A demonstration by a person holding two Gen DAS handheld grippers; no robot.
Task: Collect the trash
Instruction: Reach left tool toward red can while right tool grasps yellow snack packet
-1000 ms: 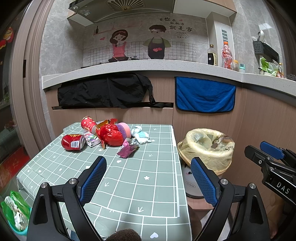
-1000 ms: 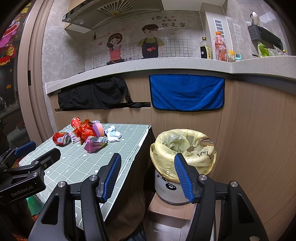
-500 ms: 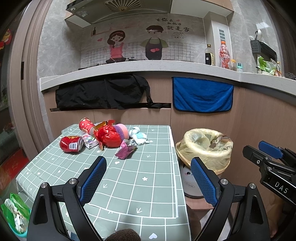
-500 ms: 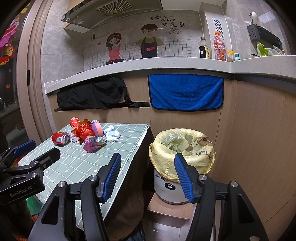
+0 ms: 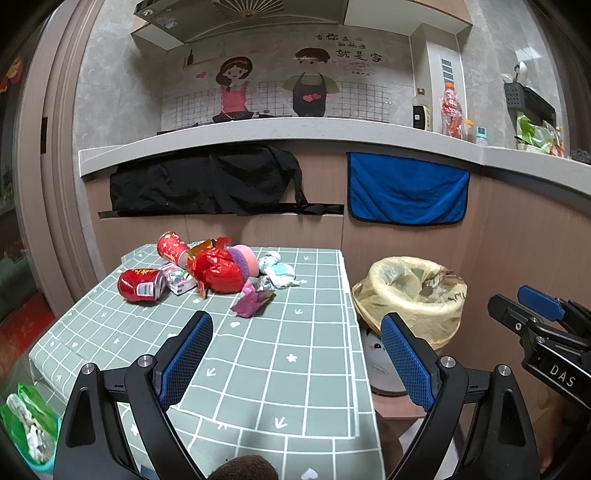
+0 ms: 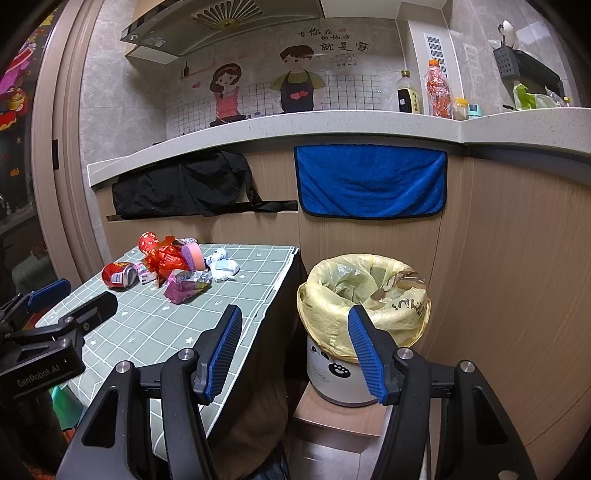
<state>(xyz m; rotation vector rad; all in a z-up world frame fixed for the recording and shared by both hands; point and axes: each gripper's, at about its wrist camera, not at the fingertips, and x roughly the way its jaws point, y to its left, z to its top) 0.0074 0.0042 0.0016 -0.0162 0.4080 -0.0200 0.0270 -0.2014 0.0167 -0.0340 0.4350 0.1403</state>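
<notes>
My green-checked worktop (image 5: 295,343) carries a trash pile (image 5: 218,271); lined bin (image 6: 365,295) beside it; both my left hand-held gripper (image 5: 295,354) and right hand-held gripper (image 6: 295,350) gape empty.

A small kitchen under dim indoor light: a pale stone counter (image 5: 280,129) curves across the room well beyond the fingers (image 5: 188,350), above light wood-grain panelling (image 6: 509,258). A black cloth (image 5: 207,184) hangs from the counter edge ahead and to the left of the fingers, a blue towel (image 5: 406,192) ahead and to the right. Grey marbled wall tiles carry a cartoon mural (image 5: 273,86) of a girl and an aproned boy with Chinese lettering, beneath a range hood (image 5: 236,14). Bottles (image 6: 437,90) stand on the counter to the far right, near a dark wall rack (image 6: 528,70). A brown door frame (image 5: 55,147) runs up the left side. The tabletop (image 5: 295,354) just beyond the fingers wears a green grid-patterned cloth.
</notes>
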